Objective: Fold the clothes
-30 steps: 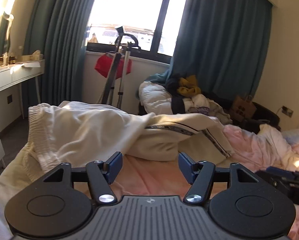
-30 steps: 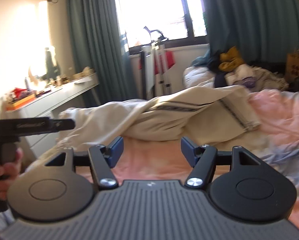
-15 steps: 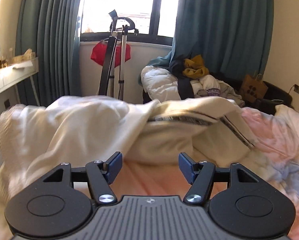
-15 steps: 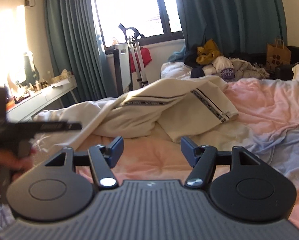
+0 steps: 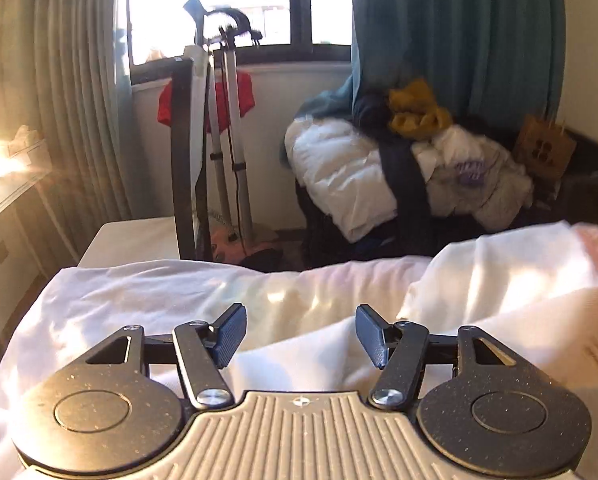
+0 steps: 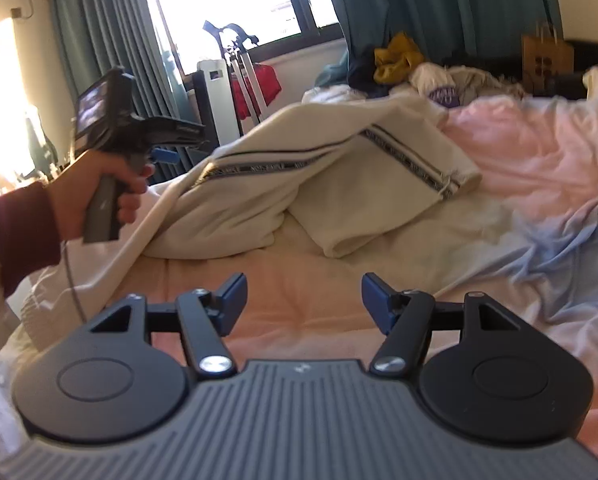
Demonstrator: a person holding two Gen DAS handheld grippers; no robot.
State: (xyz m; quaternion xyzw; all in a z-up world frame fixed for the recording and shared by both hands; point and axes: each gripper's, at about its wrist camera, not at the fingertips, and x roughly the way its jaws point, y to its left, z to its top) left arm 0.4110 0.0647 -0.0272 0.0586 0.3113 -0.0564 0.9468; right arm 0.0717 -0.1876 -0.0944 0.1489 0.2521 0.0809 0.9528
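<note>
A cream garment (image 6: 299, 184) with a dark striped trim lies crumpled on the bed. In the left wrist view its pale cloth (image 5: 179, 296) fills the space under and ahead of my left gripper (image 5: 301, 334). That gripper's jaws are closing, with a fold of cloth low between the fingers and the pads not pressing on it. In the right wrist view, a hand (image 6: 99, 184) in a dark red sleeve holds the left gripper over the garment's left end. My right gripper (image 6: 303, 304) stands open over the pink sheet (image 6: 299, 280), short of the garment, with nothing between its fingers.
Beyond the bed's far edge stand a garment steamer stand (image 5: 227, 120) with a red top, a heap of clothes (image 5: 399, 168) on a chair and a brown paper bag (image 5: 545, 148). A desk (image 5: 3, 184) is at the left. Rumpled pink and blue bedding (image 6: 539, 184) spreads right.
My left gripper has swept across and down onto the cream garment, near the bed's far edge. The right gripper has sunk a little and rolled, and stays open.
</note>
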